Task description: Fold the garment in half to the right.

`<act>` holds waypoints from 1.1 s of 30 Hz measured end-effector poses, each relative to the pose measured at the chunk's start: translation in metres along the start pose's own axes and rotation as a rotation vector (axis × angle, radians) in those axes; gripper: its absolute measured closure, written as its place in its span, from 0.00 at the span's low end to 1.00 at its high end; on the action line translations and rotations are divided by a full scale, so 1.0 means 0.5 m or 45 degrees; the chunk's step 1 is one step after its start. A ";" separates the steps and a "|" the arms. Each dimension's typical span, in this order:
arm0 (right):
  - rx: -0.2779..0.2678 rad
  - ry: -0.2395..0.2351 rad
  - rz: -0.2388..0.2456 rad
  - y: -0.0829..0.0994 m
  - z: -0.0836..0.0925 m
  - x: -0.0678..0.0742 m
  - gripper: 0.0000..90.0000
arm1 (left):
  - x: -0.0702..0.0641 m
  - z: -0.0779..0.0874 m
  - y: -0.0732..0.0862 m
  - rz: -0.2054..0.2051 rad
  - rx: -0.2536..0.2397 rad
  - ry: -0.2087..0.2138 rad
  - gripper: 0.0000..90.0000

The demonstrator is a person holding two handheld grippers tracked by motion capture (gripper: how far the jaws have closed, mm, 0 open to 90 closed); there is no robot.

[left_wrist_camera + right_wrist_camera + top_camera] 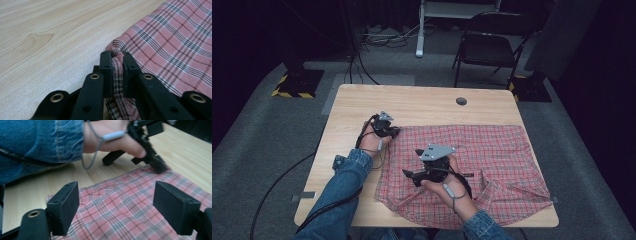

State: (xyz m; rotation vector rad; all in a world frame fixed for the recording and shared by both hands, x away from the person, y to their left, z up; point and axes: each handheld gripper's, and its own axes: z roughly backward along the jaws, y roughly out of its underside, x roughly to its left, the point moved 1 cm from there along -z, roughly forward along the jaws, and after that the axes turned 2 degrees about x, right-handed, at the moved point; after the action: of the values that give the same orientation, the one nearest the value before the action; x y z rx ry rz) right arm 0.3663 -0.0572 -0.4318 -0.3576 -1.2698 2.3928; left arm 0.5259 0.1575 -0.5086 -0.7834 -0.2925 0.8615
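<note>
A red plaid shirt lies spread over the right half of the wooden table. My left gripper rests low at the shirt's far left corner. In the left gripper view its jaws are shut on a bunched fold of the plaid cloth. My right gripper hovers over the shirt's left edge, nearer the front, pointing left. Its jaws stand open with nothing between them, the shirt lying below. The right gripper view also takes in the left hand and left gripper farther off.
A round cable hole sits in the table near its far edge. Bare wood lies left of the shirt and behind it. A black folding chair and floor cables stand beyond the table. The shirt's front hem reaches the near table edge.
</note>
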 end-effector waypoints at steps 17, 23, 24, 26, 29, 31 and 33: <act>0.104 -0.161 0.028 0.043 -0.080 0.088 0.41 | 0.000 0.000 0.000 -0.002 0.003 -0.003 0.90; 0.161 -0.205 0.072 0.056 -0.100 0.119 0.45 | -0.001 0.000 0.000 -0.002 0.003 -0.004 0.90; 0.176 -0.212 0.071 0.058 -0.103 0.124 0.48 | -0.001 0.000 0.000 -0.004 0.002 -0.006 0.90; 0.209 -0.215 0.083 0.063 -0.108 0.130 0.54 | -0.002 0.000 0.000 -0.005 0.001 -0.009 0.90; 0.264 -0.242 0.094 0.068 -0.115 0.136 0.68 | -0.002 0.000 0.000 -0.004 -0.001 -0.009 0.90; 0.292 -0.254 0.093 0.070 -0.117 0.138 0.81 | -0.002 0.000 0.000 -0.004 -0.001 -0.009 0.90; 0.294 -0.264 0.100 0.071 -0.119 0.140 0.90 | -0.002 0.000 0.000 -0.004 0.000 -0.010 0.90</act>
State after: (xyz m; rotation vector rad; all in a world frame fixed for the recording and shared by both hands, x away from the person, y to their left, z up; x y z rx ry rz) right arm 0.3205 0.0009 -0.4968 -0.0937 -1.0618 2.6657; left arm 0.5252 0.1567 -0.5086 -0.7792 -0.3007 0.8619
